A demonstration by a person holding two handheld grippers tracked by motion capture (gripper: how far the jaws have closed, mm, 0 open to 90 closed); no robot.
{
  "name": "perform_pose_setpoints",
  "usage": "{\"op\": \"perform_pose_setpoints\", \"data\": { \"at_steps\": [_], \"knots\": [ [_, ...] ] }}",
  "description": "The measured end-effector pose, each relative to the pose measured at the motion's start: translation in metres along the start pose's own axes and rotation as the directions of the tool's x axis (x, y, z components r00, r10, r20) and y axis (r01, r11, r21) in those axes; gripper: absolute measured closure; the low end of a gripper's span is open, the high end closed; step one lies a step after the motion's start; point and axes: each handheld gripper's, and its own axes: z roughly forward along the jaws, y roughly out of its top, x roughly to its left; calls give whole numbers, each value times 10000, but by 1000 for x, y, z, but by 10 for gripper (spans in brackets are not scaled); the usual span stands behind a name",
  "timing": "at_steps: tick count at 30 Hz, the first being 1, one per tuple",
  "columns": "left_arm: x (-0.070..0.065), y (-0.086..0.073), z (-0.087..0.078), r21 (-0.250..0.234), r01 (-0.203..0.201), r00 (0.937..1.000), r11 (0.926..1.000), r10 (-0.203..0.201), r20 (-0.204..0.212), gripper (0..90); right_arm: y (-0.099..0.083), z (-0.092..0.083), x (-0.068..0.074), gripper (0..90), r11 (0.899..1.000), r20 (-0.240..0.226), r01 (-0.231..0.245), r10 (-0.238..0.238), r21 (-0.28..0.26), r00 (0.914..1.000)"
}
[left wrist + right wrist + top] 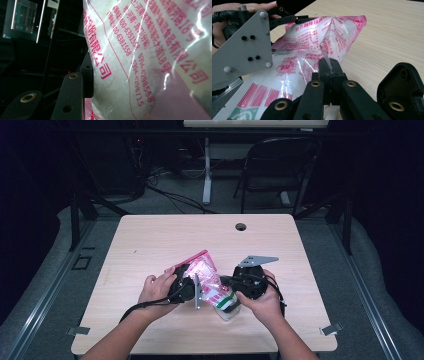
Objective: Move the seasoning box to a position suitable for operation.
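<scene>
While both grippers clamp it, a soft bag [210, 282] of white grains sags at the table's [150, 240] six o'clock.
Left gripper [186, 287] pinches the bag's body; right gripper [329, 65], jaws together, nips slippery film, best held by its edge.

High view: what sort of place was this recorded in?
Probably a lab or recording studio, not a home: a bare wooden table ringed by dark curtains, cables on grey carpet and a folding chair behind.
</scene>
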Motion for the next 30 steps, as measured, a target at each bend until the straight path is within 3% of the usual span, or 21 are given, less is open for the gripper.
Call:
{"op": "perform_pose_setpoints", "data": {
  "at_steps": [16, 30],
  "knots": [
    [-7, -3, -6, 95, -669, 9968, 9977, 672, -425, 614, -1, 4, 0, 900, 9988, 515, 398, -411, 276, 9978],
    [-10, -5, -12, 138, -1197, 9880, 9927, 1204, -962, 621, -1, 7, -2, 900, 9990, 670, 350, -369, 288, 9971]
  ]
}}
